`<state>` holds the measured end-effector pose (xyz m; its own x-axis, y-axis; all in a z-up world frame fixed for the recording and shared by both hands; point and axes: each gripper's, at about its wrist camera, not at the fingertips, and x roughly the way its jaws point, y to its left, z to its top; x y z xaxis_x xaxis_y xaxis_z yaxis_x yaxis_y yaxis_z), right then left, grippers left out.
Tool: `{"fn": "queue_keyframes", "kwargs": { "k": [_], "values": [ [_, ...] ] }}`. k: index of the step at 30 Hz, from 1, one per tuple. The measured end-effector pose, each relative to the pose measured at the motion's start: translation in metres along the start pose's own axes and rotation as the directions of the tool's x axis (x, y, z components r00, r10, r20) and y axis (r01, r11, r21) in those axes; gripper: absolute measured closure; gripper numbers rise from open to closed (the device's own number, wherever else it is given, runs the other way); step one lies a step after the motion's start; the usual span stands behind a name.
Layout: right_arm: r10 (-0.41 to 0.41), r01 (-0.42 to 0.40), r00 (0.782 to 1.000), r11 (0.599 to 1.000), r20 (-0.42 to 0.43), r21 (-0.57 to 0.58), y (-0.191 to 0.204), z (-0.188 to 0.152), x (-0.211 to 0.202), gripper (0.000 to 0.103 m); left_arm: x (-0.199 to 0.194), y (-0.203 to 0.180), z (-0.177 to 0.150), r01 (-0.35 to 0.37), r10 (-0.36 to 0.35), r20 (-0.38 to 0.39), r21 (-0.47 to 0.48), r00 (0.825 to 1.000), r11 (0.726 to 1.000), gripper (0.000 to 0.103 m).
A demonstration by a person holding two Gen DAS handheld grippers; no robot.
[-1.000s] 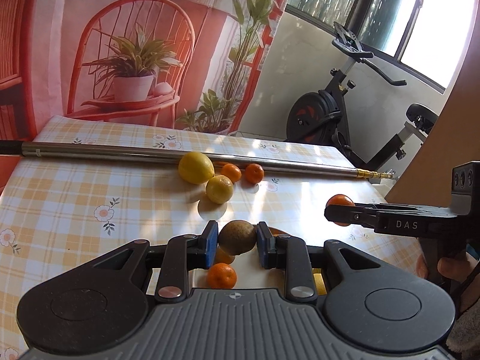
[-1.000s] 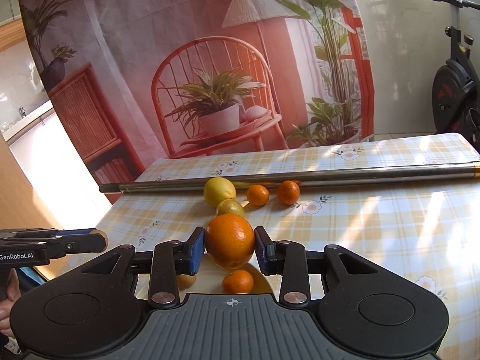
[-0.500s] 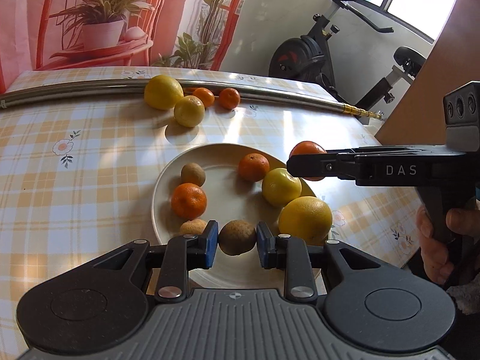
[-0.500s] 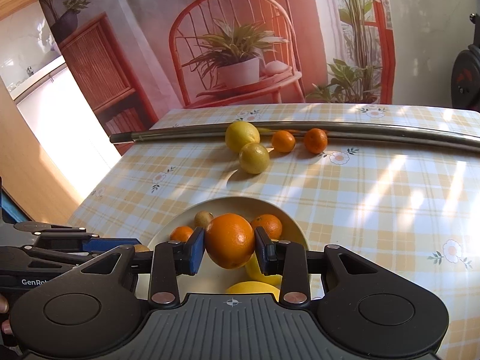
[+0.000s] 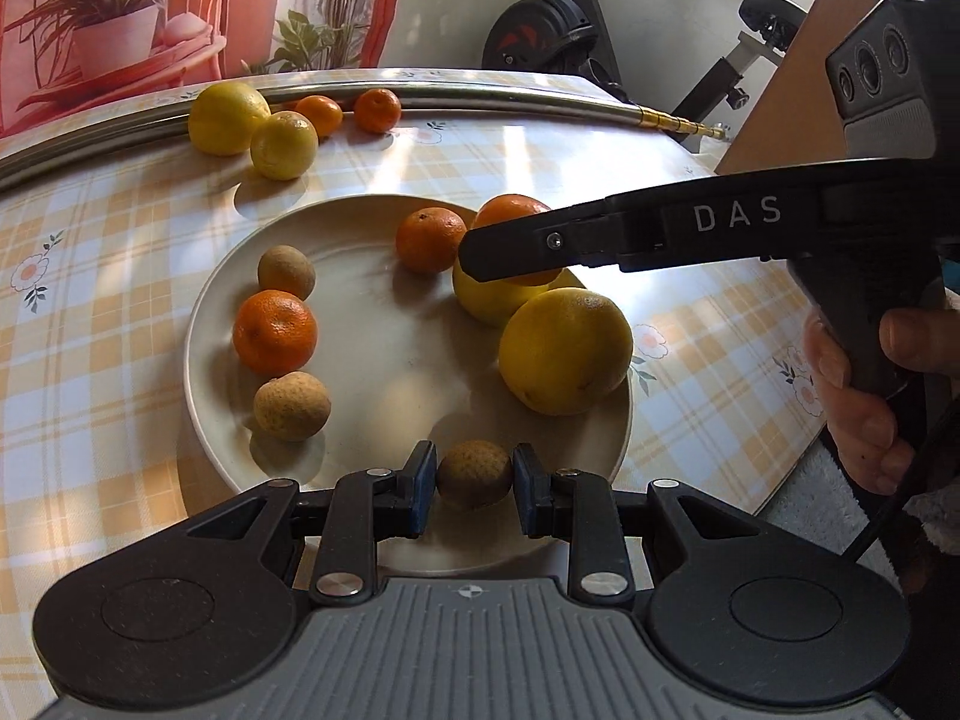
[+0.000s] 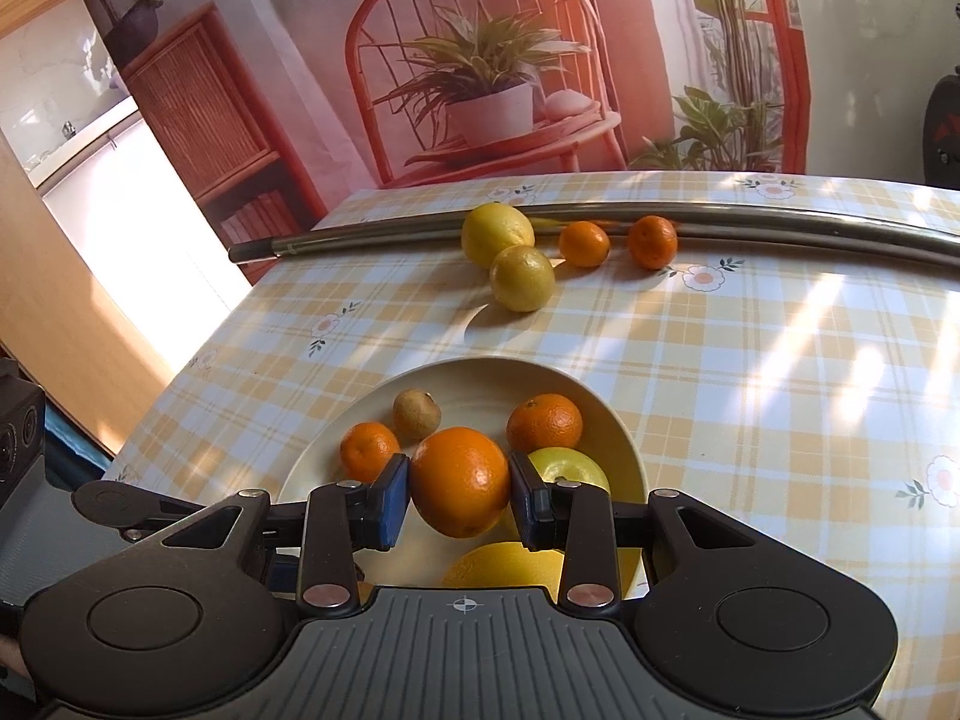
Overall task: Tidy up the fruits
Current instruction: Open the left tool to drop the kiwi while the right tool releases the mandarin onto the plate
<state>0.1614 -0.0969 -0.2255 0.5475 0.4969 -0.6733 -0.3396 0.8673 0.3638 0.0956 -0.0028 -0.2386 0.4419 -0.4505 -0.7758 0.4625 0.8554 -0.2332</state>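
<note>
Brown small fruit (image 5: 474,474) is clamped in the left hand-held gripper (image 5: 473,483) above the plate (image 5: 384,360); the right hand-held gripper (image 6: 459,495) clamps an orange (image 6: 459,480) over it. Placing step; next, lower and release.

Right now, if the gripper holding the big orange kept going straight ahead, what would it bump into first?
Probably the mandarin on the plate, just ahead and slightly right of the right gripper and its orange. Depth is hard to judge.
</note>
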Motion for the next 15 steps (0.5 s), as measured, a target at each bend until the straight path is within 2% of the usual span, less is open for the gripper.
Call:
{"fn": "queue_keyframes", "kwargs": {
  "k": [4,5,6,8,10,12,15],
  "values": [
    [0.007,-0.007,1.000,1.000,0.002,0.011,-0.003,0.000,0.001,0.071,0.002,-0.004,-0.001,0.016,-0.016,-0.001,0.023,1.000,1.000,0.072],
    [0.005,-0.005,1.000,1.000,0.002,0.008,-0.003,0.000,0.001,0.071,0.001,-0.003,-0.001,0.016,-0.016,0.003,0.020,1.000,1.000,0.069],
    [0.004,-0.004,1.000,1.000,0.003,0.007,-0.002,0.000,0.002,0.071,-0.001,-0.003,-0.001,0.011,-0.011,0.014,0.015,1.000,1.000,0.061],
    [0.007,-0.007,1.000,1.000,0.002,0.007,-0.002,0.000,0.002,0.071,-0.009,0.000,-0.001,0.008,-0.008,0.047,0.001,0.999,1.000,0.054],
    [0.007,-0.007,1.000,1.000,0.002,0.008,-0.002,0.000,0.002,0.071,-0.019,0.004,0.001,0.012,-0.010,0.082,-0.021,0.997,1.000,0.054],
    [0.009,-0.009,1.000,1.000,0.001,0.010,-0.002,-0.001,0.002,0.071,-0.031,0.011,0.003,-0.009,0.015,0.126,-0.050,0.992,0.999,0.054],
    [0.017,-0.017,1.000,1.000,-0.009,0.004,0.000,0.000,0.004,0.071,-0.050,0.026,0.008,-0.074,0.099,0.192,-0.132,0.976,0.988,0.054]
  ]
}}
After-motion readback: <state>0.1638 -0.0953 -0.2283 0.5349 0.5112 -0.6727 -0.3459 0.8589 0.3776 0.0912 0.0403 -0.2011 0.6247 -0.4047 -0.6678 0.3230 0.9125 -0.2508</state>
